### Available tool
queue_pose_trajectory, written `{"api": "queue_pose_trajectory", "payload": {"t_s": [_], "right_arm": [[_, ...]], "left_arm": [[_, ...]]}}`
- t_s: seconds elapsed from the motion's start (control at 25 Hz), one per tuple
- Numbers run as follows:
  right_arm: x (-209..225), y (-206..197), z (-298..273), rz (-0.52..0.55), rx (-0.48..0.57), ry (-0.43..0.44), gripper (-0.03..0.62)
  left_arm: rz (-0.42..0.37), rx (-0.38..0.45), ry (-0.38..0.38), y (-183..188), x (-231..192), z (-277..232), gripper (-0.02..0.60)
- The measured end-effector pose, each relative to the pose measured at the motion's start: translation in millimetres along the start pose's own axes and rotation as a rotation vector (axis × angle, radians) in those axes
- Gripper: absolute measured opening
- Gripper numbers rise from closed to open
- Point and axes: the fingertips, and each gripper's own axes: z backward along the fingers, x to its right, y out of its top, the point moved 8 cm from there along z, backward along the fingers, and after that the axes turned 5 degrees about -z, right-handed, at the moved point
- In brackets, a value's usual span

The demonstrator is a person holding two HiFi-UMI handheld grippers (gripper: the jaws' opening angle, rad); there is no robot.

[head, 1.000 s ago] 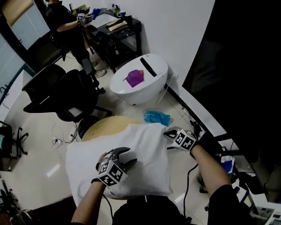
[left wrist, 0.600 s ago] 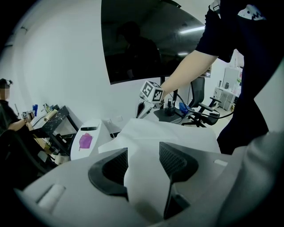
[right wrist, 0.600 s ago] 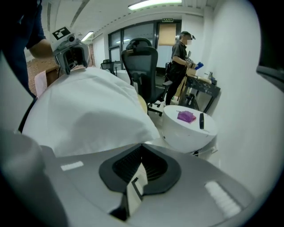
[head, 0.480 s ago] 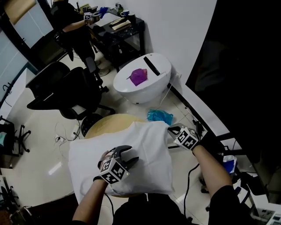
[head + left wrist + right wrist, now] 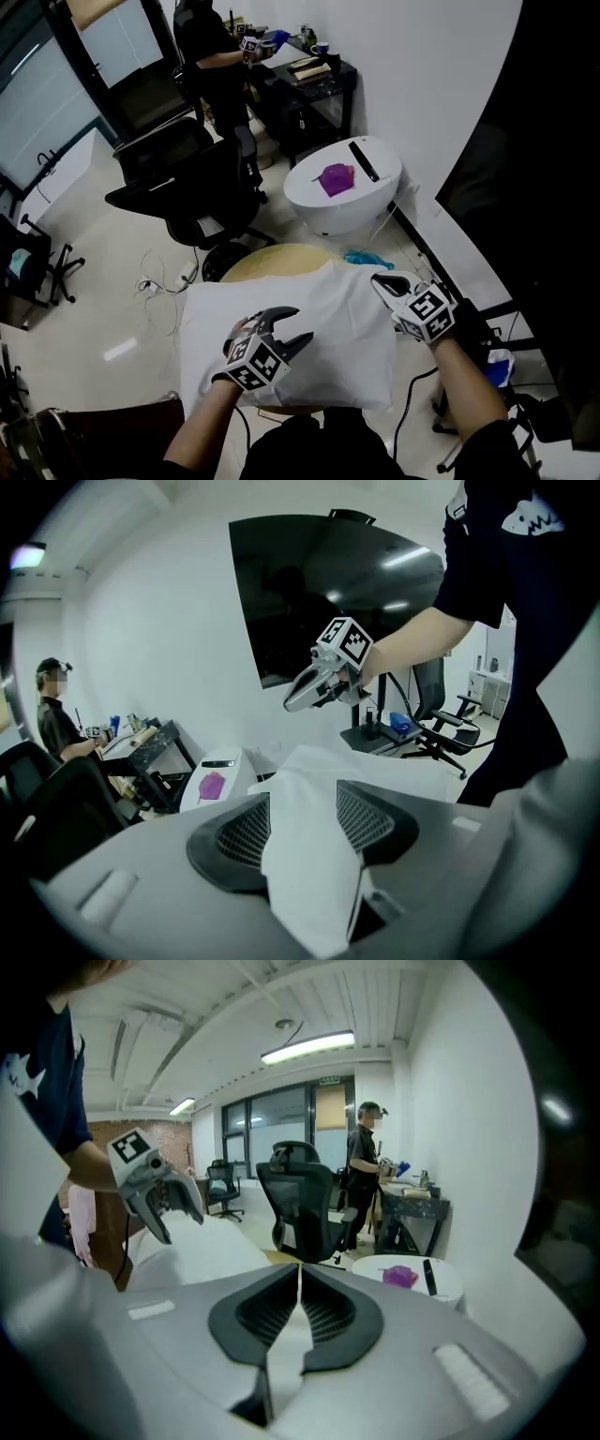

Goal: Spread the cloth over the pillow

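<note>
Left gripper [image 5: 289, 328] clamped on a thick fold of white cloth [image 5: 323, 295], right gripper [image 5: 386, 283] pinching only a thin edge, cloth mounded over the round table [image 5: 267, 263], pillow hidden beneath; I judge that thin edge may slip free under tension, bunching the cloth.

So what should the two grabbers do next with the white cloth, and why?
Probably draw them gently apart. The left gripper and the right gripper each pinch the cloth, which looks humped over the round table, so stretching it should flatten it for laying down.
</note>
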Motion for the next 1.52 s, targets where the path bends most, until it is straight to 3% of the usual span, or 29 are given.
{"api": "queue_pose_trajectory", "payload": {"t_s": [0.32, 0.72, 0.92, 1.12, 1.52], "right_arm": [[-111.2, 53.5, 21.5, -0.107, 0.15, 0.035, 0.006], [-239.6, 40.4, 20.1, -0.102, 0.136, 0.087, 0.006], [-273.2, 21.0, 32.3, -0.177, 0.141, 0.109, 0.006], [-297.8, 2.5, 51.5, -0.177, 0.129, 0.114, 0.006], [-340.3, -16.4, 93.2, -0.157, 0.159, 0.142, 0.006]], "left_arm": [[0.069, 0.031, 0.119, -52.4, 17.9, 104.4, 0.212], [0.158, 0.052, 0.193, -100.0, 58.7, 174.4, 0.212], [0.174, 0.059, 0.2, -103.5, 84.0, 186.6, 0.213], [0.193, 0.075, 0.203, -99.5, 114.5, 195.2, 0.212], [0.204, 0.029, 0.191, -89.3, 196.6, 213.4, 0.212]]}}
